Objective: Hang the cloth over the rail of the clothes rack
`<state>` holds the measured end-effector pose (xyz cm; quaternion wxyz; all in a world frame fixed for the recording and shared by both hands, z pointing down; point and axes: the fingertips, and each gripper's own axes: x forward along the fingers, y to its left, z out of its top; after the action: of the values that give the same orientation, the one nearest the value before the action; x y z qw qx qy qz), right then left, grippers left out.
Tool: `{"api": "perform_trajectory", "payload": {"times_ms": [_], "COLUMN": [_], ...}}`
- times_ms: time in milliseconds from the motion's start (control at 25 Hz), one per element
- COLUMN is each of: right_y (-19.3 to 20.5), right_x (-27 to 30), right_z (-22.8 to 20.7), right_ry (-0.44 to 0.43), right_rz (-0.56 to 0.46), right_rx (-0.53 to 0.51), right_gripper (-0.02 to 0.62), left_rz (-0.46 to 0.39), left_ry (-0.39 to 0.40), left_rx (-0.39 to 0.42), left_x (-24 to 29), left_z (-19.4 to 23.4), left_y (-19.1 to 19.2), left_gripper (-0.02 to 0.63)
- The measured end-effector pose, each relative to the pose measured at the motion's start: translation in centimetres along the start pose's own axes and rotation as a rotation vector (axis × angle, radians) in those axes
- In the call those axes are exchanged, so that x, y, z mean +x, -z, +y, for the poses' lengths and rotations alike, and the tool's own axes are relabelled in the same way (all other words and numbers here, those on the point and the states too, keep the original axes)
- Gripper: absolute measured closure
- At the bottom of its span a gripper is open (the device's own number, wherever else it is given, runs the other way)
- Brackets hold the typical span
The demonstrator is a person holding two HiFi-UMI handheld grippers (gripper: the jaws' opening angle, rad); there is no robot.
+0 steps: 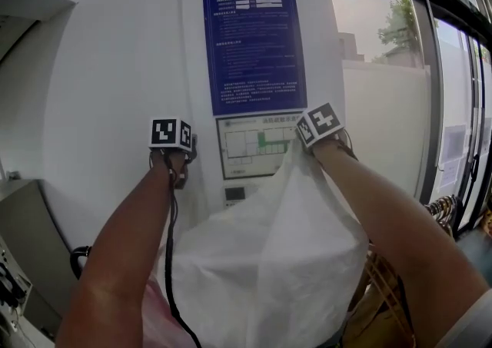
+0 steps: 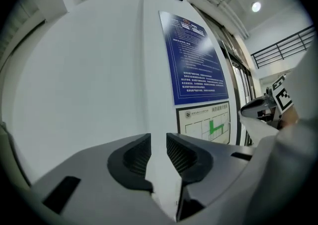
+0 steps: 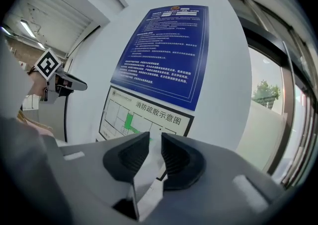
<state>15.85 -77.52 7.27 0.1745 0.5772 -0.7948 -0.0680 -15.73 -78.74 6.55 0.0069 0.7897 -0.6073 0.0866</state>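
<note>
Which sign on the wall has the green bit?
The white floor-plan sign, just below the big blue notice; the blue one has no green.

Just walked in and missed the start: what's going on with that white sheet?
A person holds a two-jaw gripper in each hand, facing a white wall with a blue notice. The right gripper pinches a white cloth, which hangs down between the arms. The left gripper has its jaws slightly apart, with a strip of the cloth between them.

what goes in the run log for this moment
left claw: open, cloth between jaws | right claw: shut on cloth | both facing poster
</note>
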Motion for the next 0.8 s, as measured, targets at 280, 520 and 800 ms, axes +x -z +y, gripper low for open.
{"api": "perform_trajectory", "payload": {"times_ms": [280, 520, 800], "right_y": [-0.3, -2.2, -4.1], "right_x": [0.2, -3.0, -10.4], "right_z": [1.5, 3.7, 7.9], "right_ry": [-0.029, -0.054, -0.051], "right_rz": [-0.012, -0.062, -0.167], "right_rx": [-0.001, -0.007, -0.032], "right_gripper": [0.511, 0.512, 0.594], "left_rz": [-0.034, -0.128, -0.213], "left_ry": [0.033, -0.01, 0.002], "left_rx": [-0.049, -0.076, -0.058], "left_x": [-0.8, -6.0, -14.3], "left_z": [-0.2, -1.2, -5.5], "left_y": [-0.6, -3.3, -3.8], "left_gripper": [0.518, 0.518, 0.596]}}
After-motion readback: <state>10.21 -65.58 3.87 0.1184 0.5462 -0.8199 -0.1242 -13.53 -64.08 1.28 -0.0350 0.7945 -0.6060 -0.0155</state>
